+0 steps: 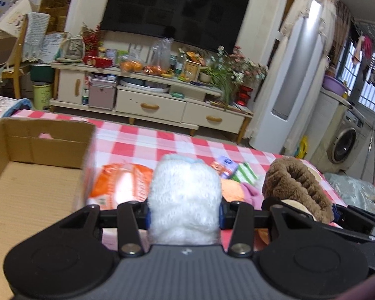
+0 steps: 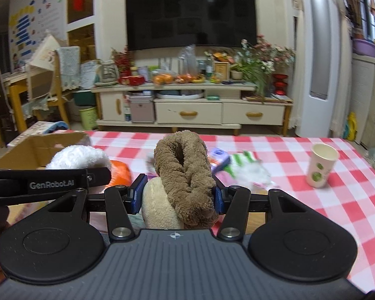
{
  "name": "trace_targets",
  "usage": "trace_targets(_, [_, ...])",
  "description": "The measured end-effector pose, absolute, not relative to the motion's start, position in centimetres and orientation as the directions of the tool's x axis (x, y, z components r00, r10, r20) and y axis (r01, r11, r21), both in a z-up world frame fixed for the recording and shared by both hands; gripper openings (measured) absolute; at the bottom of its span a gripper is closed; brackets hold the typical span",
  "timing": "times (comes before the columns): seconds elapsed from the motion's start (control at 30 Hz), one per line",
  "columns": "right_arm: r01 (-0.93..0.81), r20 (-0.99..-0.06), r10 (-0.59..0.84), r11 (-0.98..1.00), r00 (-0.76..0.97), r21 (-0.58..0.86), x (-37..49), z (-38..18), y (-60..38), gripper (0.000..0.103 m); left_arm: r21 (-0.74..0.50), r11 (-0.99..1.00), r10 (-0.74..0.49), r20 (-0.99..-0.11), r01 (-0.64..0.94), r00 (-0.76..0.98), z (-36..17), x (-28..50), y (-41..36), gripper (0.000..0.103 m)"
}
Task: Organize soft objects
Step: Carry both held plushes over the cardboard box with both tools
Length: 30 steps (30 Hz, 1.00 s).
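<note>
A dark TV (image 2: 191, 16) hangs at twelve o'clock above a cream cabinet (image 2: 192, 110), with a barred window (image 1: 373, 95) at three o'clock.

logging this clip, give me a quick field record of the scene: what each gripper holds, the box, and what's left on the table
left gripper: shut on white plush
right gripper: shut on brown plush
cardboard box: open, at the left of the table; visible part of its floor bare
tablecloth: red and white check
still on the table: orange packet, purple packet, green striped packet
paper cup: upright, at the right, apart from the pile
</note>
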State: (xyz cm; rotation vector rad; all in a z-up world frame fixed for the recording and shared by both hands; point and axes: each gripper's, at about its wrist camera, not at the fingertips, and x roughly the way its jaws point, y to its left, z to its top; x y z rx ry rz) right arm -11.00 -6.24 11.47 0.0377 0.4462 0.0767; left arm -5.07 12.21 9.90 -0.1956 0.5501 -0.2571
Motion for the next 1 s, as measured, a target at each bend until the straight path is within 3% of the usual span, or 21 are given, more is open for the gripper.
trace_targets(0.47, [-0.248,-0.419,0.243,0.968,0.875,0.044,-7.4,13.4,-0.3,0.065,-0.279,0.96,-0.15,-0.467,0.015,0.871,11.2,-5.0,19.9,0.043])
trace_targets(0.9, [-0.432,-0.531,0.409,0.897,0.742,0.087,-2.1,12.2,6.5,0.065,-0.278,0.928,0.033,-0.603,-0.248,0.797,9.5,-2.4,27.8,0.043])
trace_targets(1.0, [-0.468,-0.563,0.432,0.879,0.704,0.09,-1.6,11.5,7.6,0.067,-0.278,0.918,0.045,-0.635,-0.283,0.771,9.1,-2.1,28.6,0.047])
